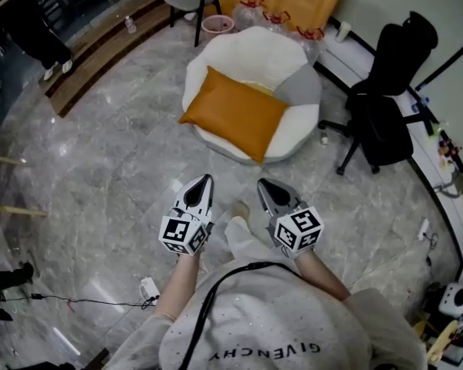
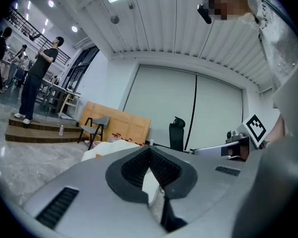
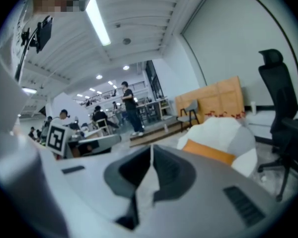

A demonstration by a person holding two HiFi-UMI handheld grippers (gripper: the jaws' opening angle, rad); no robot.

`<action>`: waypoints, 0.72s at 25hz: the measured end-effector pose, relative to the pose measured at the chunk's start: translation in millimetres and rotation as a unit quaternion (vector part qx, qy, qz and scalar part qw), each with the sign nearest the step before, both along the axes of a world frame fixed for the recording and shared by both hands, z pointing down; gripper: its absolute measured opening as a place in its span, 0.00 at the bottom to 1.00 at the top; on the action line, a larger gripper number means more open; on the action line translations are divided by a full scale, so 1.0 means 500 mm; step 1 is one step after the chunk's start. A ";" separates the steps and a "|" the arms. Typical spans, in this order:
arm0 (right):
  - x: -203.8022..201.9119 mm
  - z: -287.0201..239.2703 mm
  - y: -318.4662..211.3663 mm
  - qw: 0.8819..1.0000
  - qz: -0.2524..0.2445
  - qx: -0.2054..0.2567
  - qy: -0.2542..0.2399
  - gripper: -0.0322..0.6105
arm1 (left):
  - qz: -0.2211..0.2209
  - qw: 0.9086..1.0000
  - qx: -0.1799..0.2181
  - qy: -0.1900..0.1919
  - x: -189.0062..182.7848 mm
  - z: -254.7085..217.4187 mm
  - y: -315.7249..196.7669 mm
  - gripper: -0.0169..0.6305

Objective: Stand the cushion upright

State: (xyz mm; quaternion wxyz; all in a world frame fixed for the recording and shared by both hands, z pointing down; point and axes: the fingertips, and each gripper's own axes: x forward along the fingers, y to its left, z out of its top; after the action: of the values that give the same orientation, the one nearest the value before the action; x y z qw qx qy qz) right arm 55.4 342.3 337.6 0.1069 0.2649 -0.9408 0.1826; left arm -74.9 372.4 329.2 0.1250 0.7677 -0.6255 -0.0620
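Head view: orange cushion (image 1: 235, 113) lies flat on a white beanbag chair (image 1: 251, 60); left gripper (image 1: 201, 185) and right gripper (image 1: 271, 189), jaws pressed together and empty, point toward it.

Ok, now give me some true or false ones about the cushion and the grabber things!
1. The orange rectangular fabric cushion is lying down on the round white-and-grey padded seat. True.
2. The left gripper is holding the cushion. False: its jaws are shut on nothing, well short of the cushion.
3. The right gripper has its jaws wide open. False: they are shut and hold nothing.
4. A black office chair stands on the floor beside the seat. True.
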 end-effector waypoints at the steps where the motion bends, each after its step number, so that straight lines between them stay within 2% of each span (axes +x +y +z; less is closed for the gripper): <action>1: -0.009 0.003 -0.015 1.000 -0.004 0.000 0.001 0.08 | -0.001 1.000 -0.001 -0.001 -0.008 0.004 -0.017 0.06; 10: -0.057 0.031 -0.141 1.000 -0.009 -0.020 0.007 0.08 | -0.001 1.000 0.006 0.029 -0.055 0.007 -0.148 0.06; 18: -0.058 0.093 -0.228 0.999 0.006 -0.050 0.011 0.08 | 0.005 0.999 -0.024 0.041 -0.070 0.064 -0.244 0.06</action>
State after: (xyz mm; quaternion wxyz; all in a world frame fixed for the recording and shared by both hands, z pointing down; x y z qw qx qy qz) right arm 26.5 228.3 384.1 0.1294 0.2671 -0.9275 0.2275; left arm -109.9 250.2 361.4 0.1694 0.7644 -0.6173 -0.0776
